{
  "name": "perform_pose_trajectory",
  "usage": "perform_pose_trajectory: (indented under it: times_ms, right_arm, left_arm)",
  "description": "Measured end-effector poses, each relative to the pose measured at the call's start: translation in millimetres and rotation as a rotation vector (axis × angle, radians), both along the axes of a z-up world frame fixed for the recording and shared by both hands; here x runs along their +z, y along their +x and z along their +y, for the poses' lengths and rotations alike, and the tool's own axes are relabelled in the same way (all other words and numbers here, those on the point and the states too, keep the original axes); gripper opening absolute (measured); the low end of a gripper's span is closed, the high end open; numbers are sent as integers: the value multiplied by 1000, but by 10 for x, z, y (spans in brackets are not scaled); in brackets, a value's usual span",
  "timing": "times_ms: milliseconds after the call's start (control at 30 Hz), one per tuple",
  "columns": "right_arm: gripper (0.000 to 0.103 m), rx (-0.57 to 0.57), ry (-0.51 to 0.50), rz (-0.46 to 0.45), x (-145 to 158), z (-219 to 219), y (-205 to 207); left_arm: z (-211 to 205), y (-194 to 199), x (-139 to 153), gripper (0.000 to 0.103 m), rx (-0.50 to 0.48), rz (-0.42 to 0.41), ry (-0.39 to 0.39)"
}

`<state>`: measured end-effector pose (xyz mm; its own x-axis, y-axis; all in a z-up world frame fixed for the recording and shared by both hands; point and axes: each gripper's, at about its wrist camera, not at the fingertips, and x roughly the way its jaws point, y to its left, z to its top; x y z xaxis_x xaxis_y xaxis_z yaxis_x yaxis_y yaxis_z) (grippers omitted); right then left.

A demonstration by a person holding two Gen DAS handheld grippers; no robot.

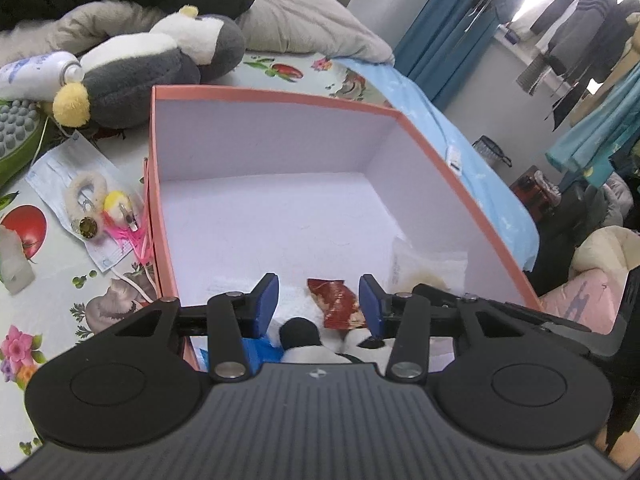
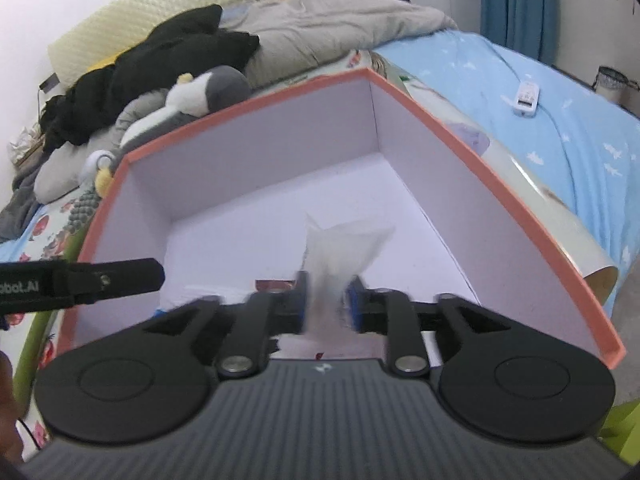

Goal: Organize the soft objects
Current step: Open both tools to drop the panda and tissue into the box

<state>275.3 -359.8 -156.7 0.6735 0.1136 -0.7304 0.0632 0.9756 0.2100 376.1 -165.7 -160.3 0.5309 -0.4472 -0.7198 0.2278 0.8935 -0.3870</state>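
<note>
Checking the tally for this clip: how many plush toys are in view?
2. A grey-and-white plush penguin lies on the bed beyond the pink cardboard box; a black-and-white plush toy sits inside its near end, partly hidden by the left gripper. More may be hidden.

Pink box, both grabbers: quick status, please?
Left gripper open over box, holding nothing. Right gripper blurred, clear packet between its jaws; grip unclear. Nothing blocking.

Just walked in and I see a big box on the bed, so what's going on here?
A person is sorting soft things into the pink box on the bed with two tools. The right hand-held gripper has a clear plastic packet between its blurred pads; whether they press it is unclear. The left hand-held gripper hangs open over a red wrapper. A penguin plush waits outside.
</note>
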Motion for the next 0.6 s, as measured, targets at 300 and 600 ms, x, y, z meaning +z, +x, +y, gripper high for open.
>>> perform_pose_trajectory:
  times_ms: [300, 600]
  right_arm:
    - [52, 7, 12, 35, -65, 22, 4]
    - [73, 4, 23, -14, 314, 118, -397]
  left_arm:
    - [108, -182, 123, 51, 0, -32, 21]
    - [339, -747, 727, 52, -4, -138, -6]
